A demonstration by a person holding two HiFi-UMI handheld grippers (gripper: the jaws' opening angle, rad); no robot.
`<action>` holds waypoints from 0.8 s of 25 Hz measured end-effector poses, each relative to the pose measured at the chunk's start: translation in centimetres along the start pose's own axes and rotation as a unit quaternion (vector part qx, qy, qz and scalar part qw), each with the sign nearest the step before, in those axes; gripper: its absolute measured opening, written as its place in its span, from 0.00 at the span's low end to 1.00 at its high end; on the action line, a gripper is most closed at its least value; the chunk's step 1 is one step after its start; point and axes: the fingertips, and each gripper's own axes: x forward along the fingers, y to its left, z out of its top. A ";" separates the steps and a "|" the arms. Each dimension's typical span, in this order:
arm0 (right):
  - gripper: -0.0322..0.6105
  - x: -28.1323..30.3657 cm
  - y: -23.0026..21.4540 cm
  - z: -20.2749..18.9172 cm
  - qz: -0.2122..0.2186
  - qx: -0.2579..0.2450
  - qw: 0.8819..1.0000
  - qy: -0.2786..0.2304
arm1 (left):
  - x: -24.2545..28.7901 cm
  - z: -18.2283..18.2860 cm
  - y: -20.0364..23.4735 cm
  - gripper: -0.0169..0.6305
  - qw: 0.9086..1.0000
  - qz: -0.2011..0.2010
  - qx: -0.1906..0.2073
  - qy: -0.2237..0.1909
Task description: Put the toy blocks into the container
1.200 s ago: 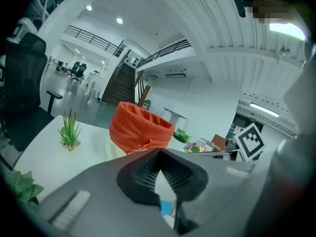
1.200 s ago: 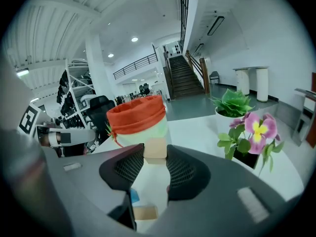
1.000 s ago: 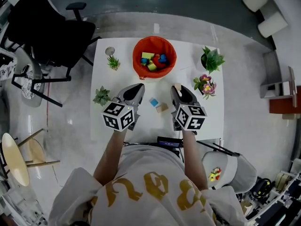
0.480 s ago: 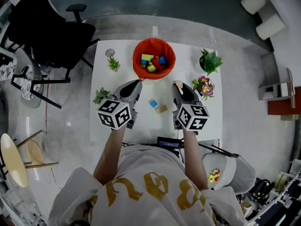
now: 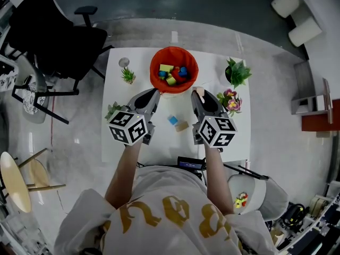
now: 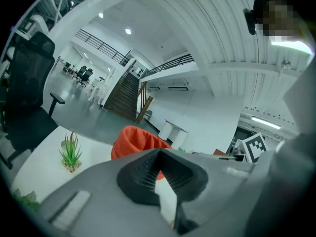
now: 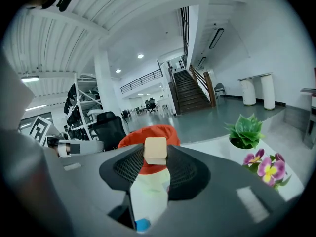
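- Left gripper point(image 6: 159, 152): jaws pressed together, empty, near the orange container point(image 5: 173, 69). Best kept aside.
- Middle: blue block point(image 5: 173, 120) and tan block point(image 5: 182, 125) lie on the table point(image 5: 236, 126).
- Right gripper point(image 7: 156, 158) clamps a beige block point(image 7: 156, 149) by the rim. Get it over the opening before letting go.

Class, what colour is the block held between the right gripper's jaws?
Pale beige, like bare wood; the block shows best in the right gripper view.

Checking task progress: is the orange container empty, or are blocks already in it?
Not empty. The head view shows several coloured blocks lying inside the orange container.
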 end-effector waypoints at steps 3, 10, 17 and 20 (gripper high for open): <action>0.32 0.6 0.5 0.8 0.008 -0.004 1.000 -0.009 | 0.3 0.4 0.3 0.03 1.000 0.001 0.002 -0.002; 0.32 2.8 1.4 2.0 0.027 -0.018 0.999 -0.013 | 1.3 1.3 1.7 0.03 1.000 0.012 -0.002 -0.010; 0.32 4.6 2.0 2.2 0.041 -0.035 0.999 -0.004 | 2.1 2.0 2.6 0.03 1.000 0.016 -0.002 -0.017; 0.32 5.4 2.0 1.8 0.042 -0.046 0.998 0.004 | 2.7 1.9 2.9 0.03 1.000 0.013 -0.004 -0.017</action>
